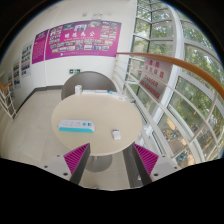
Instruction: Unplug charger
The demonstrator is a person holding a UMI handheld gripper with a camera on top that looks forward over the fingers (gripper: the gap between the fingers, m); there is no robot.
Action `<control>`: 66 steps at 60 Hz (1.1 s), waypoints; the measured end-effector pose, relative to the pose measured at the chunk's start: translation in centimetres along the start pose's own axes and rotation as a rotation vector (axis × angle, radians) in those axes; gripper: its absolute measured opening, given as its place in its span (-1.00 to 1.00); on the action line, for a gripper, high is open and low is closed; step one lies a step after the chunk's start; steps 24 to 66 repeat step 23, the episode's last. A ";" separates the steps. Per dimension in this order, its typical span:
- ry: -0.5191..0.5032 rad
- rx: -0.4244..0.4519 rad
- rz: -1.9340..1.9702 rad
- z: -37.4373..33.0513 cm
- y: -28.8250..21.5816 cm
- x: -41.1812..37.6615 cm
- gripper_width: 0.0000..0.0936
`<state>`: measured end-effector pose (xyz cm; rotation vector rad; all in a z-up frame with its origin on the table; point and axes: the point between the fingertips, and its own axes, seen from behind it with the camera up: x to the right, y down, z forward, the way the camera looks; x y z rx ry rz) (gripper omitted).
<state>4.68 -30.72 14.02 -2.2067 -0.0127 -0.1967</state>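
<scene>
At the bottom of the frame the gripper [110, 160] stands wide open with nothing held between its magenta pads [76, 154]. Just beyond the fingers, a round table [100, 135] fills the centre. On it lie a power strip [76, 125] at centre-left and a small white charger [116, 134] right of it. Farther up, a second table [92, 93] stands before a magenta wall banner [78, 40].

We have a single wide-angle view riding on the claw [112, 160], looking forward and down along its two fingers from well above the round bench [95, 115], toward the far poster wall [75, 42].
</scene>
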 end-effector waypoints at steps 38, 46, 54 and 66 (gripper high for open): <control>-0.003 0.029 0.008 -6.4 0.7 -0.8 0.82; -0.003 0.029 0.008 -6.4 0.7 -0.8 0.82; -0.003 0.029 0.008 -6.4 0.7 -0.8 0.82; -0.003 0.029 0.008 -6.4 0.7 -0.8 0.82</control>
